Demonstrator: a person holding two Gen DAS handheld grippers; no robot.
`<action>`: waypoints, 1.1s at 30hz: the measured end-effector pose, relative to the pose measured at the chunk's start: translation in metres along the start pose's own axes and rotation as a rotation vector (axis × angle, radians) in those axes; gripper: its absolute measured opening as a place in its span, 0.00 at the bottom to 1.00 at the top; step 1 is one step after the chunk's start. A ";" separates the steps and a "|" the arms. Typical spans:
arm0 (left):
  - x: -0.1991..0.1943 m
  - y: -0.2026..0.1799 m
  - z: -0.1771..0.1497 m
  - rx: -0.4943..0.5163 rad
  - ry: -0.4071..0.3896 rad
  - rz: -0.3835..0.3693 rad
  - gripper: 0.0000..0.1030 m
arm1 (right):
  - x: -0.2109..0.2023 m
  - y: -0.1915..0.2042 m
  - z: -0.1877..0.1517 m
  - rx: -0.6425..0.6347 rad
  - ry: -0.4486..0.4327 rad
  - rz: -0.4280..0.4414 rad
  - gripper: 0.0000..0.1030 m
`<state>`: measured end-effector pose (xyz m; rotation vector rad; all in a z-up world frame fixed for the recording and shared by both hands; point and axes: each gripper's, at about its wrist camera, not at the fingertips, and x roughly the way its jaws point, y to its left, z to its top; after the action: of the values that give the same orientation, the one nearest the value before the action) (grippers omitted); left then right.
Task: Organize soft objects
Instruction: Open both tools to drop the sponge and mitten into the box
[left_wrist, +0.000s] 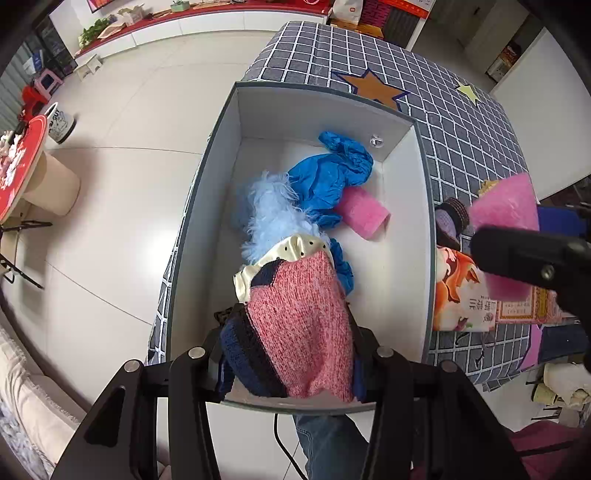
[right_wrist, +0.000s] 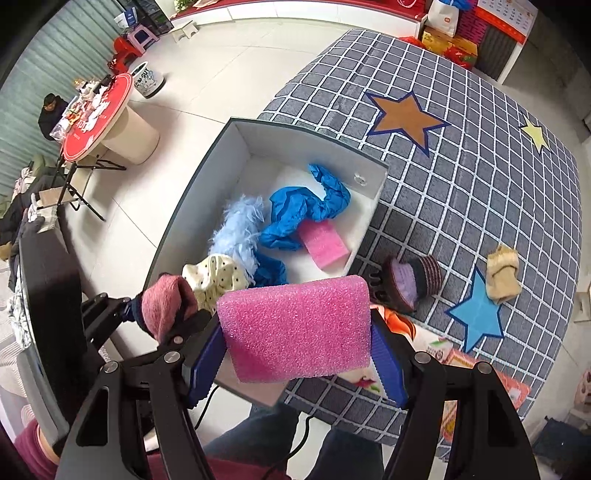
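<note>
Left gripper (left_wrist: 291, 332): closed on a pink knit sock (left_wrist: 303, 325), hanging inside the near end of the box (left_wrist: 424, 206).
Right gripper (right_wrist: 295, 332): jaws fairly wide, pressed on both ends of a pink foam block (right_wrist: 295, 328), at the box's near right corner.
Done: beyond the left gripper, already in the box, lie blue cloth (left_wrist: 328, 181), pale blue fluffy piece (left_wrist: 269, 218), dotted cream fabric (left_wrist: 291, 247), second foam piece (left_wrist: 364, 212).
Left: ahead-right of the right gripper on the worktop (right_wrist: 461, 177), a purple-and-brown knit item (right_wrist: 410, 284); farther right, a beige cloth (right_wrist: 502, 273).
Judgement: over halfway; two in hand, two loose.
Room: bare box floor right of the left gripper; box walls the only edges to clear.
</note>
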<state>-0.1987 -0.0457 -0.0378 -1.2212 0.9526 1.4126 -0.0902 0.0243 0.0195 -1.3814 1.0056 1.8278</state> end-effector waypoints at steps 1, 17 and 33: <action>0.001 0.000 0.001 -0.001 0.001 0.000 0.50 | 0.002 0.001 0.003 -0.001 0.004 -0.001 0.71; 0.013 0.005 0.004 -0.001 0.020 -0.012 0.50 | 0.021 0.011 0.016 -0.041 0.036 -0.007 0.71; -0.016 0.017 0.003 -0.065 -0.171 -0.060 1.00 | -0.001 -0.001 0.026 -0.018 -0.031 -0.002 0.98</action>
<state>-0.2160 -0.0487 -0.0223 -1.1467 0.7521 1.4840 -0.1014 0.0470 0.0245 -1.3597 0.9736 1.8560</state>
